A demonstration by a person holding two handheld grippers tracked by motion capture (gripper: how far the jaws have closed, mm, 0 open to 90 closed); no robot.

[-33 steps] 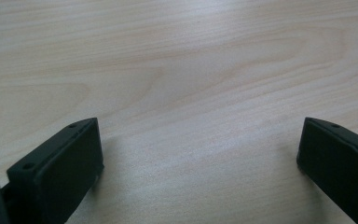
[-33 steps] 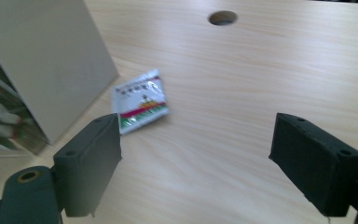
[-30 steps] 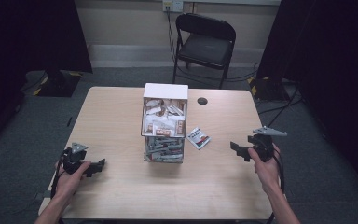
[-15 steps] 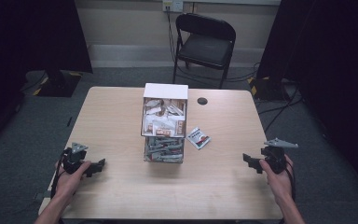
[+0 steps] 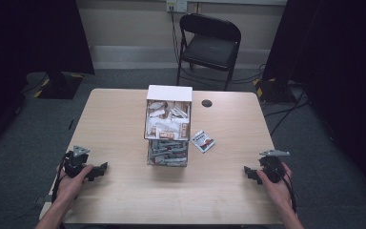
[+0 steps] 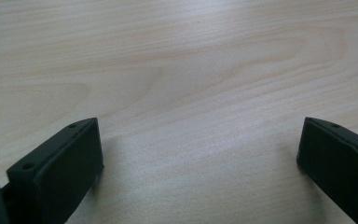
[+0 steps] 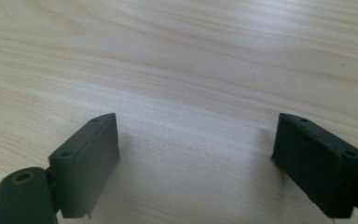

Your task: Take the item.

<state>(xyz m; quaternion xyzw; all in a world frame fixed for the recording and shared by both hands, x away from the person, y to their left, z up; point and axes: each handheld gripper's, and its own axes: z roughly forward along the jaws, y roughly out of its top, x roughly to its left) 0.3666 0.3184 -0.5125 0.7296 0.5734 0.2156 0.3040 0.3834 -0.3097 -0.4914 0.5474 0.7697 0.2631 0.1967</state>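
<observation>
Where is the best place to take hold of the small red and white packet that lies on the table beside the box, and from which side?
The packet lies flat on the table, right of the box and apart from it. Probably best: come from above with the right tool, which is open and nearer, and pinch across the short width at the free right edge, since a flat thing offers no raised part.

- A person's hands rest the left tongs (image 5: 101,169) and right tongs (image 5: 249,172) at opposite near corners of a pale wooden surface (image 5: 124,114).
- A packet-filled box (image 5: 168,125) stands at centre, one loose packet (image 5: 203,141) just beside it.
- A folding chair (image 5: 209,43) waits behind.
</observation>
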